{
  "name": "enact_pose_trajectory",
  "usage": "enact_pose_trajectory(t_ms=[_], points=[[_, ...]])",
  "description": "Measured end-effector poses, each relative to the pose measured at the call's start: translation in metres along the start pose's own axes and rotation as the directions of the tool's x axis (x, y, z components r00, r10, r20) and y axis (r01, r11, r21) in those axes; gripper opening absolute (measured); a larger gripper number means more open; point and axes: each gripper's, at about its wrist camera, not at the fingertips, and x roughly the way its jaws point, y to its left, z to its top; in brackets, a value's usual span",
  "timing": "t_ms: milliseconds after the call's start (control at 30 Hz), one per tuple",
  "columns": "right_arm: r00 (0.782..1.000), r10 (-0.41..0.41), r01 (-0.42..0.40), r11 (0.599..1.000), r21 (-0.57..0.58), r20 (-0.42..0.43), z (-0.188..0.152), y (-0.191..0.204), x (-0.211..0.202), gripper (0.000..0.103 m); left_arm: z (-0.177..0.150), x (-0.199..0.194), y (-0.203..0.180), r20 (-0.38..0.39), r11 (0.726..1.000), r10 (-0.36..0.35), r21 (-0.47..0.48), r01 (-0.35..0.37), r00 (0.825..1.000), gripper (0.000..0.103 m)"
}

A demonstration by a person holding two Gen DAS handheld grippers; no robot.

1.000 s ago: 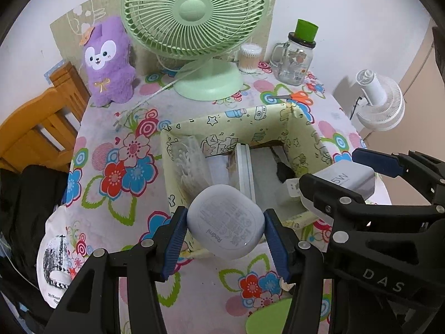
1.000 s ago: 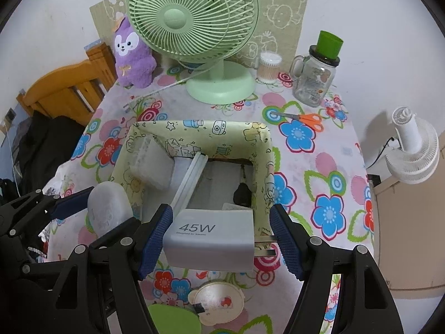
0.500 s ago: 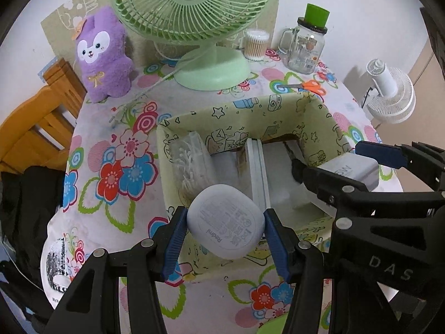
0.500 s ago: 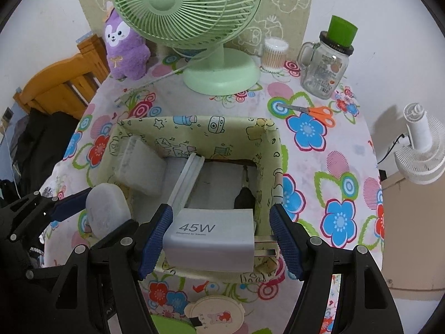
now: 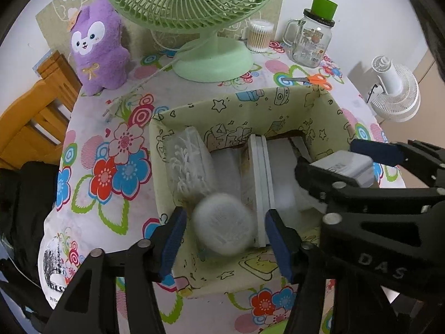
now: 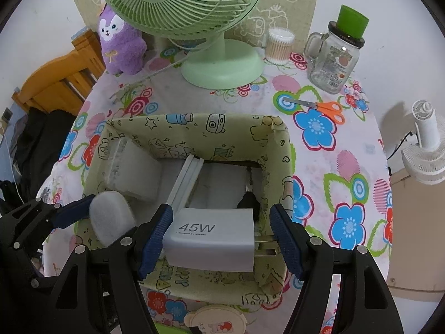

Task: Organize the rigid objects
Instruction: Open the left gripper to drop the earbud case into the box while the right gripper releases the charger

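Note:
A yellow-green patterned fabric box sits mid-table. My left gripper hangs over its near-left part with its jaws opening. The white rounded case is blurred between the pads, with a gap on each side, dropping into the box. My right gripper is shut on a white 45W charger, one pad on its body and the other on its prongs, above the near-right part of the box. In the box lie a clear bag of white sticks, a white flat case on edge and a black plug.
Behind the box stand a green desk fan, a purple plush, a cotton-swab tub and a glass jar with a green lid. Orange scissors lie at back right. A wooden chair is left, a white fan right.
Both grippers came down and forward over the box. The left jaws have widened and the white case has slipped out of their grip, lower and blurred. The right still grips the charger.

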Motion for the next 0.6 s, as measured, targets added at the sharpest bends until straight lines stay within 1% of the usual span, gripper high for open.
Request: enact_pose_trajectory(t_ms=[233,333,467,533,567,600], points=[[1.000,0.018,-0.018,1.000,-0.016,-0.011,0.003,0.006,0.011,0.074,0.003,0.003,-0.006,-0.006,1.000,-0.011,0.015,0.011,1.000,0.078],[0.999,0.024,-0.025,0.999,-0.023,-0.025,0.003,0.011,0.017,0.074,0.004,0.004,-0.007,-0.009,1.000,-0.016,0.018,0.016,1.000,0.080],[0.999,0.025,-0.026,0.999,-0.022,-0.025,0.003,0.012,0.021,0.075,0.004,0.006,-0.009,-0.014,0.999,-0.004,0.032,0.005,1.000,0.080],[0.999,0.039,-0.039,0.999,-0.027,-0.017,0.003,0.012,0.020,0.076,0.004,0.006,-0.009,-0.013,0.999,-0.014,0.034,0.015,1.000,0.084],[0.999,0.040,-0.040,0.999,-0.031,-0.007,0.004,0.012,0.017,0.079,0.005,0.005,-0.009,-0.014,0.999,-0.019,0.031,0.019,1.000,0.085],[0.999,0.034,-0.034,0.999,-0.036,0.002,0.003,0.012,0.015,0.087,0.005,0.005,-0.010,-0.014,0.999,-0.018,0.029,0.019,1.000,0.086]])
